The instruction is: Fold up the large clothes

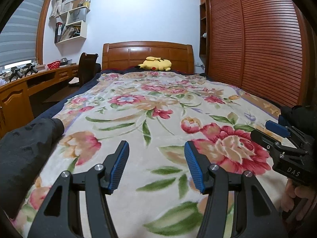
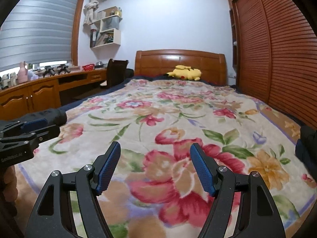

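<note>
Here, the dark garment (image 1: 25,150) lies bunched at the near left edge of the floral blanket (image 1: 150,107), with another dark piece (image 2: 307,146) at the right edge. I see my left gripper (image 1: 156,168) and right gripper (image 2: 155,166) both spread apart, empty, above the blanket. A yellow plush (image 1: 156,63) rests by the headboard (image 1: 147,54).

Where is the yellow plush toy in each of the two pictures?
Left wrist view: the yellow plush toy lies at the far end of the bed, just left of the picture's middle, in the upper half.
Right wrist view: the yellow plush toy lies at the far end too, a bit right of the middle.
Shared landmark: the wooden headboard stands right behind it.
</note>
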`<action>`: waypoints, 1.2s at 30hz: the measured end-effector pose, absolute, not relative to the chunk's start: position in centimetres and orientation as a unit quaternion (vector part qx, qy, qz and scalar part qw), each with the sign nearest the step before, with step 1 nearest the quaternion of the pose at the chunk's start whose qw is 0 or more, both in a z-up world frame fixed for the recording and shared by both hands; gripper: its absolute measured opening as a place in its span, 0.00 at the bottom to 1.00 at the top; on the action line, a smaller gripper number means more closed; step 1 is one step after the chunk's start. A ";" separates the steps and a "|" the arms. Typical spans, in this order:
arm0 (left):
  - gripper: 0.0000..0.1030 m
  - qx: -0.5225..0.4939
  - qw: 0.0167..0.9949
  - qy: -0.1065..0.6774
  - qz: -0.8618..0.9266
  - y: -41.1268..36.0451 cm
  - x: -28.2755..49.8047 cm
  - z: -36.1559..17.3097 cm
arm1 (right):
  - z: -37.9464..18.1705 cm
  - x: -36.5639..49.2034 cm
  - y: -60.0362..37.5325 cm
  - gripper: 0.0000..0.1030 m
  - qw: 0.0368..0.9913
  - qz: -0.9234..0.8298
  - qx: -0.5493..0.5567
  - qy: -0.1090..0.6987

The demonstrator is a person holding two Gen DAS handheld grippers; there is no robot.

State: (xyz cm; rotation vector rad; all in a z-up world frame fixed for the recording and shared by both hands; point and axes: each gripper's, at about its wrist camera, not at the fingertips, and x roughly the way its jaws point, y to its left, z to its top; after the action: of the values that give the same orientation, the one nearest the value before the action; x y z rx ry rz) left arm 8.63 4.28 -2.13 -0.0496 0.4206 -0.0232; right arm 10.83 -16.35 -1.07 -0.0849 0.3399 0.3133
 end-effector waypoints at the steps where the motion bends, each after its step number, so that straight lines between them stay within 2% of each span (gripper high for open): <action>1: 0.56 -0.024 0.978 0.208 -0.010 4.3 8.6 -2.1 | -1.1 10.7 -16.4 0.72 0.973 0.155 -0.041 0.168; 36: 0.56 -0.024 0.978 0.206 -0.010 4.3 8.1 -2.3 | -1.1 10.7 -17.6 0.72 0.976 0.141 -0.024 0.167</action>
State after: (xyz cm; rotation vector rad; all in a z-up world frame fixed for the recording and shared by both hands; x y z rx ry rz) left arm 8.12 4.34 -2.29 -0.0475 0.4146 -0.0205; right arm 10.75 -17.56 -1.12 -0.0480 0.3360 0.2845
